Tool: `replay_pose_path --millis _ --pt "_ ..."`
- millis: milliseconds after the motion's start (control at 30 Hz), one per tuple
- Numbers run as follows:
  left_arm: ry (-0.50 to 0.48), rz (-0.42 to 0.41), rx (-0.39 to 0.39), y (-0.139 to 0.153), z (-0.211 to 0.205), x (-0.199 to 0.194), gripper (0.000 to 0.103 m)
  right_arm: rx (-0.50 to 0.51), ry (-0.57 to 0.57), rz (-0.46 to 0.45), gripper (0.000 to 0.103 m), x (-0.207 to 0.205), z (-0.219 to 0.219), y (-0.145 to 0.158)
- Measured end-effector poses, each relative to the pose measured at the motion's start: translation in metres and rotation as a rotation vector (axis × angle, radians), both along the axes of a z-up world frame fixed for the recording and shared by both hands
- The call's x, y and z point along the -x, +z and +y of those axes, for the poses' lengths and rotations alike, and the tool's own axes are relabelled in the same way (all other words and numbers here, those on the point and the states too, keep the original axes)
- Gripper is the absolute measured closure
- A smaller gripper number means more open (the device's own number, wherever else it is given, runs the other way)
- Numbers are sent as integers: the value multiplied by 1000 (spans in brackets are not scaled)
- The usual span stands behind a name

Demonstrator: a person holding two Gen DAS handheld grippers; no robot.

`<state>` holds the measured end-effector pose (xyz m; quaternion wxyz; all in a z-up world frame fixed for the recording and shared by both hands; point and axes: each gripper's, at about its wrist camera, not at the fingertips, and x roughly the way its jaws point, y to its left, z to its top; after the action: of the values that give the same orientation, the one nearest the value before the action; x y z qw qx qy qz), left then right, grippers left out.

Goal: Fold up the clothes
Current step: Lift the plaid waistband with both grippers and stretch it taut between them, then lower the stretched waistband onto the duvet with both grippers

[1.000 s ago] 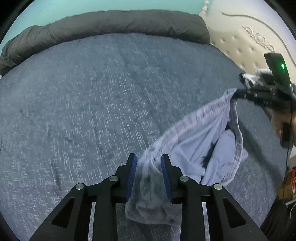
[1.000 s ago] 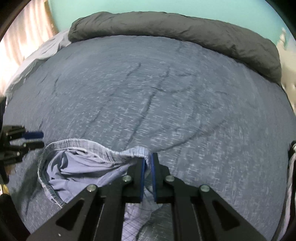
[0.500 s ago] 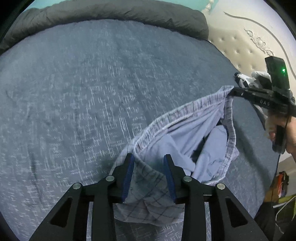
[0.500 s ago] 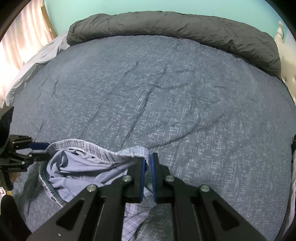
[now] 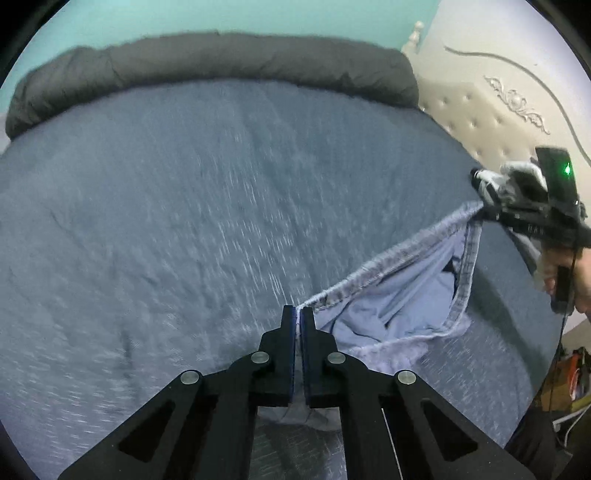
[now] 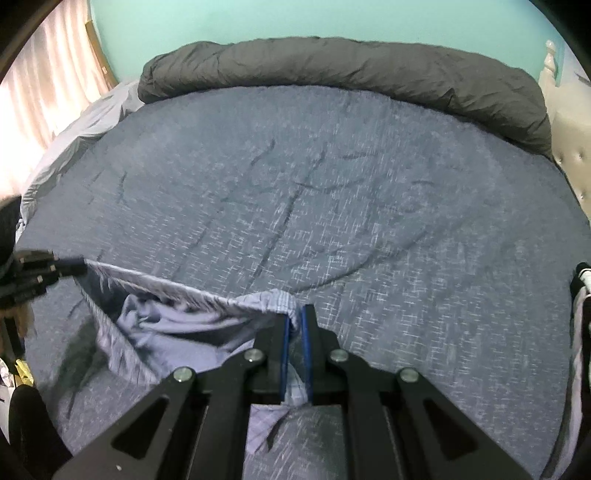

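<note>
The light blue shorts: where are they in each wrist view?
Left wrist: the shorts hang right of centre, waistband stretched from the left gripper to the picture's right edge.
Right wrist: lower left.
Shared landmark: the grey rolled duvet.

We see pale lavender-blue shorts point(image 6: 177, 325) with a fine darker check, clearest on the cloth by the right gripper point(image 6: 294, 320), whose black fingers carry blue pads; the left gripper point(image 5: 297, 320) is black with blue pads too. The bedspread point(image 6: 332, 206) is slate blue flecked with short white dashes. Along its far edge lies a charcoal duvet point(image 6: 351, 62). The wall point(image 6: 258, 18) is mint green, the headboard point(image 5: 498, 96) cream, and the curtain point(image 6: 40, 81) perhaps pinkish, though glare washes it out.
</note>
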<state>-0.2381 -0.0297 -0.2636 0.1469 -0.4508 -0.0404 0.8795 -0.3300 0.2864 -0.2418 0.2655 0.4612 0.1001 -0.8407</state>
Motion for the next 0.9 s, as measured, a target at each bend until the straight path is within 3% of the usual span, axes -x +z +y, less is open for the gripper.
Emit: replay_pose_path --millis 267,533,767,900 --pt "-17 130 79 98 -4 -25 101 54 48 63 97 -47 11 79" --pt "-34 229 91 177 -2 -44 100 165 88 81 97 -98 26 167" --pt "-53 256 92 203 -3 -64 100 220 115 85 97 -128 35 207" --pt "-65 207 97 186 -3 -61 100 209 106 38 97 -119 28 192"
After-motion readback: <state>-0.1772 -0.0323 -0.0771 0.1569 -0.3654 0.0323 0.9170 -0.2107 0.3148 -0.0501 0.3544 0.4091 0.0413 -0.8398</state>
